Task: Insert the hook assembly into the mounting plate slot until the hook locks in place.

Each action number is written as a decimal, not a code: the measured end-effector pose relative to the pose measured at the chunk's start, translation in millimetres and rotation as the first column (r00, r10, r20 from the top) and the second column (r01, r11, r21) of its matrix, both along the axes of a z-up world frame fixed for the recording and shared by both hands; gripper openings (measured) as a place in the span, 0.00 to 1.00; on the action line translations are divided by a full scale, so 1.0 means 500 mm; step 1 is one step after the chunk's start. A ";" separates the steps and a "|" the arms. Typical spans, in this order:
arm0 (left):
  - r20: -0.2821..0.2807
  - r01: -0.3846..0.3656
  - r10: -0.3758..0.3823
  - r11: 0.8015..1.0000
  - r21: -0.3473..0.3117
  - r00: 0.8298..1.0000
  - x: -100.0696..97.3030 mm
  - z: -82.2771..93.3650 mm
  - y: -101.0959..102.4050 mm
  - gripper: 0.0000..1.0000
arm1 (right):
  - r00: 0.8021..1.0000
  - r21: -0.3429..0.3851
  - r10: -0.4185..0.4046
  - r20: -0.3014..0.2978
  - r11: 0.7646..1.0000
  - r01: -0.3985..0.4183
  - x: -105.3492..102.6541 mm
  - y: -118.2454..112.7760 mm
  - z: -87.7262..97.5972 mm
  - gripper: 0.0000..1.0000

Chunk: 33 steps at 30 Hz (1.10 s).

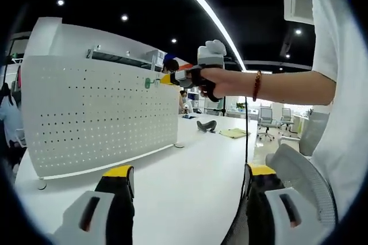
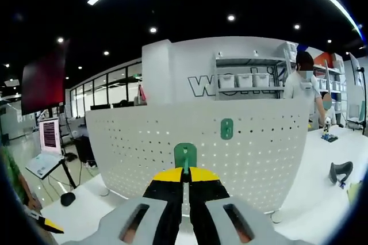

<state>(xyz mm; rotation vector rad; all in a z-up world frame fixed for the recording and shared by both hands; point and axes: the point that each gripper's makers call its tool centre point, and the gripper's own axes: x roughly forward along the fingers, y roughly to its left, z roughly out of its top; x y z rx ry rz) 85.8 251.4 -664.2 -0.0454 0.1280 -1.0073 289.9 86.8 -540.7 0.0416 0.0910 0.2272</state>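
Green plastic — the hook assembly (image 2: 185, 157) — stands upright straight ahead of the right gripper (image 2: 184, 183), pinched between its jaws, which are closed on the hook's lower end, with the white perforated mounting plate (image 2: 253, 159) directly beyond it and a second green hook (image 2: 227, 129) already seated up and to the right. In the left gripper view that gripper reaches the plate's top edge — the nearer hand by far. The left gripper (image 1: 187, 190) hangs well back, jaws wide apart, holding nothing.
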 end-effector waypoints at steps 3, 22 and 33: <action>0.000 -0.005 0.005 1.000 -0.008 1.000 0.003 0.003 0.000 0.82 | 1.000 -0.007 -0.005 0.002 1.000 0.005 0.010 -0.003 0.001 0.01; -0.015 -0.007 0.007 1.000 0.010 1.000 0.016 -0.015 -0.001 0.81 | 0.999 -0.010 -0.033 0.014 0.999 0.033 0.065 -0.007 0.020 0.01; -0.021 -0.004 0.004 1.000 0.000 1.000 0.015 -0.011 0.004 0.83 | 0.999 -0.003 -0.051 0.014 0.999 0.051 0.088 -0.007 0.028 0.01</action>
